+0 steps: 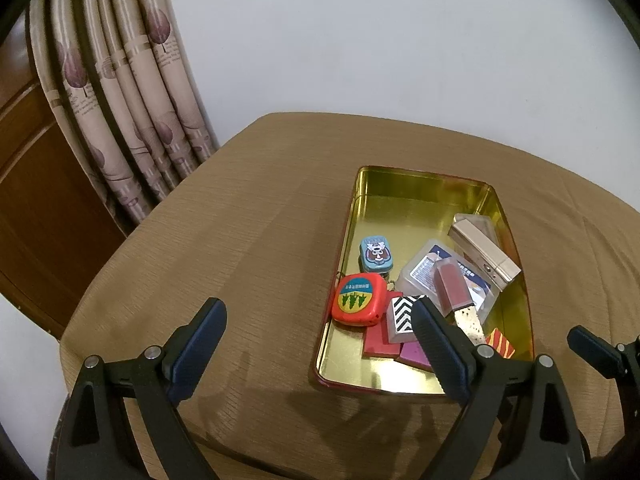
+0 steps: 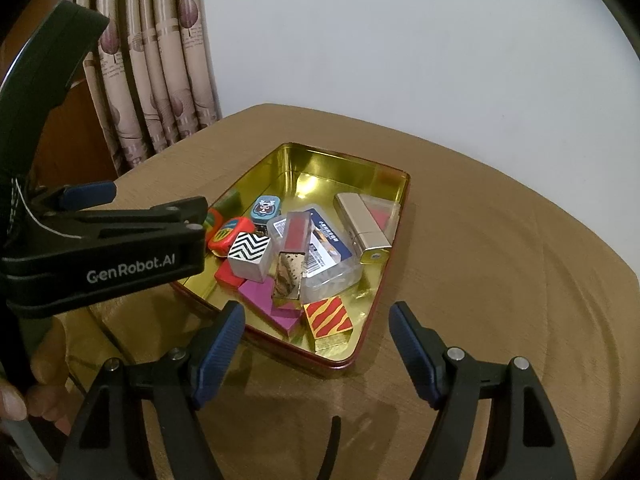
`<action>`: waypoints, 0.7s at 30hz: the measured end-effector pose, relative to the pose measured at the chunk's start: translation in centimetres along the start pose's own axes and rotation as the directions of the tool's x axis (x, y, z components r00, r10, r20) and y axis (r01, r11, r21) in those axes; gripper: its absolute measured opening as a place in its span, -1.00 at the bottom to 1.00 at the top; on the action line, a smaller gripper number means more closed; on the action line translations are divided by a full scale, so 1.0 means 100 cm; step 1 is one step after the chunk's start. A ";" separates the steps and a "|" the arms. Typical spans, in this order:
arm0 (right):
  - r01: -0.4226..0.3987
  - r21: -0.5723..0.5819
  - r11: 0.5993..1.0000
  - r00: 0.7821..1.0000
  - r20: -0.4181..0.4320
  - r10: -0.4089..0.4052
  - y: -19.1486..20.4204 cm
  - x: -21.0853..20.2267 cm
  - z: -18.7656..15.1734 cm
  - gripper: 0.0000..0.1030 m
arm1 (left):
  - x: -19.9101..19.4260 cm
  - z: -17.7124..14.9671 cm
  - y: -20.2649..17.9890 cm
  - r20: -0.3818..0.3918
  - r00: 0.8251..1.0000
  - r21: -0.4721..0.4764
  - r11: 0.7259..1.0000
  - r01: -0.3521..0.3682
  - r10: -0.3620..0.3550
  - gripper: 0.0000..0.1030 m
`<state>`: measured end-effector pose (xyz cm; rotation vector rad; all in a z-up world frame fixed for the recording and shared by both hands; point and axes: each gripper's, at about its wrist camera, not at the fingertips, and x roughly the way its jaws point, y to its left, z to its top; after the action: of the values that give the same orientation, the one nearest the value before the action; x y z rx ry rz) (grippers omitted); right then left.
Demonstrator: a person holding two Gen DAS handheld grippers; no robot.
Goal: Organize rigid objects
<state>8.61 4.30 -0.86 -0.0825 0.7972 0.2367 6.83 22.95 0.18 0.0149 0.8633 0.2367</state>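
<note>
A gold tin tray [image 1: 416, 184] [image 2: 320, 160] with a red outside sits on the brown table. It holds several small items: a red tape measure [image 1: 359, 299] [image 2: 230, 236], a blue mini tin [image 1: 375, 255] [image 2: 265, 208], a zigzag black-and-white box [image 1: 402, 316] [image 2: 250, 256], a lipstick [image 1: 454, 286] [image 2: 294, 248], a clear card case [image 1: 420, 272] [image 2: 332, 248], a gold box [image 1: 484, 252] [image 2: 360, 224], and pink and orange-striped blocks [image 2: 328, 316]. My left gripper [image 1: 320, 352] is open and empty above the tray's near left edge. My right gripper [image 2: 316, 356] is open and empty just before the tray's near edge.
The tablecloth-covered table [image 1: 240, 240] [image 2: 500, 260] stands against a white wall. A patterned curtain [image 1: 120, 100] and a wooden door [image 1: 32, 200] are at the left. The left gripper's body [image 2: 100, 248] fills the left of the right wrist view.
</note>
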 end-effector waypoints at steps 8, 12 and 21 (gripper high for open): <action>-0.001 -0.004 1.000 1.000 0.001 0.001 0.003 0.000 -0.001 0.49 | -0.002 -0.001 -0.001 0.005 1.000 0.008 1.000 0.000 0.000 0.78; -0.004 0.000 1.000 1.000 -0.001 0.004 0.003 0.000 -0.001 0.49 | -0.002 0.000 -0.002 0.005 1.000 0.012 1.000 0.000 -0.001 0.78; -0.005 0.006 1.000 1.000 -0.006 0.005 0.004 0.001 -0.002 0.49 | 0.004 0.001 -0.001 -0.015 1.000 0.009 1.000 0.019 -0.019 0.78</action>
<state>8.40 4.61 -1.06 -0.0750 0.8043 0.2392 7.14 22.98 -0.05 0.0135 0.8795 0.2155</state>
